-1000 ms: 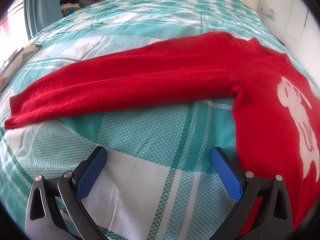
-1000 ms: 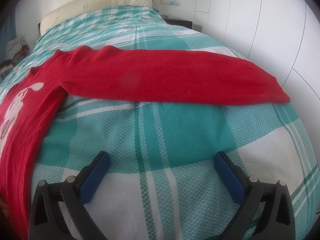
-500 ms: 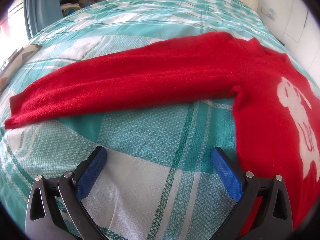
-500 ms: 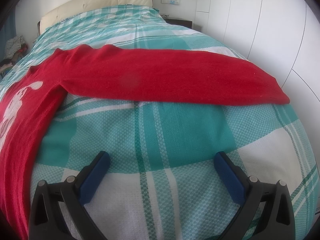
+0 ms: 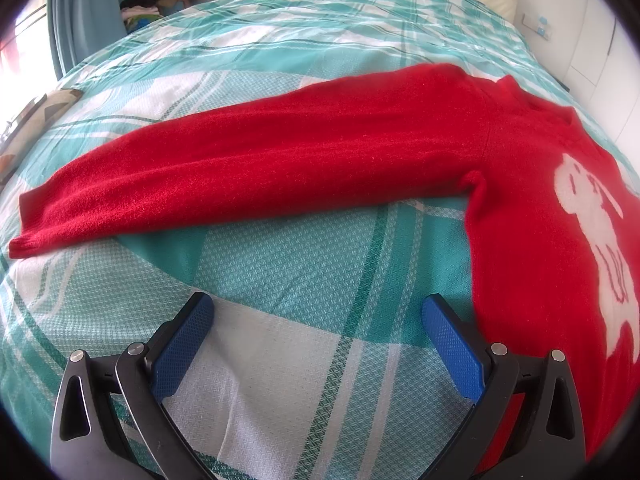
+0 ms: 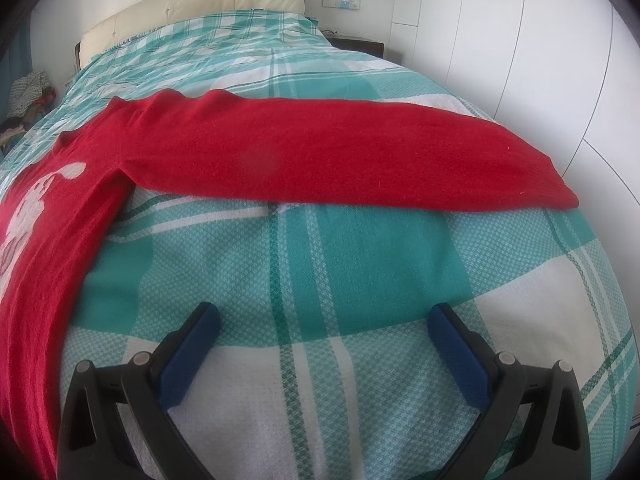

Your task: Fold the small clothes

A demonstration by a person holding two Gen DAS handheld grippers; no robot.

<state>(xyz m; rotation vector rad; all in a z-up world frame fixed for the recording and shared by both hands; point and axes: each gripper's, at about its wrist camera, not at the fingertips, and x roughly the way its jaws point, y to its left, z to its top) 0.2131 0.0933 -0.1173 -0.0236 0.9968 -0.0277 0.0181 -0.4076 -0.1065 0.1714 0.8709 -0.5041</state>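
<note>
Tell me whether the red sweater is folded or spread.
Spread: the red sweater lies flat on the bed, both sleeves stretched straight out.

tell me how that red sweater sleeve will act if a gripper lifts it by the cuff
The sleeve is soft fuzzy knit lying flat, so it will probably droop and trail. Pushed across the textured plaid bedspread, it would likely bunch, not slide. It looks light.

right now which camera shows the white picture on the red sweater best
The left wrist view. There the white picture on the sweater shows almost whole, a pale figure with red lines inside, running down the right edge. The right wrist view catches only part of it at the left edge, squeezed and cut off by the frame.
</note>
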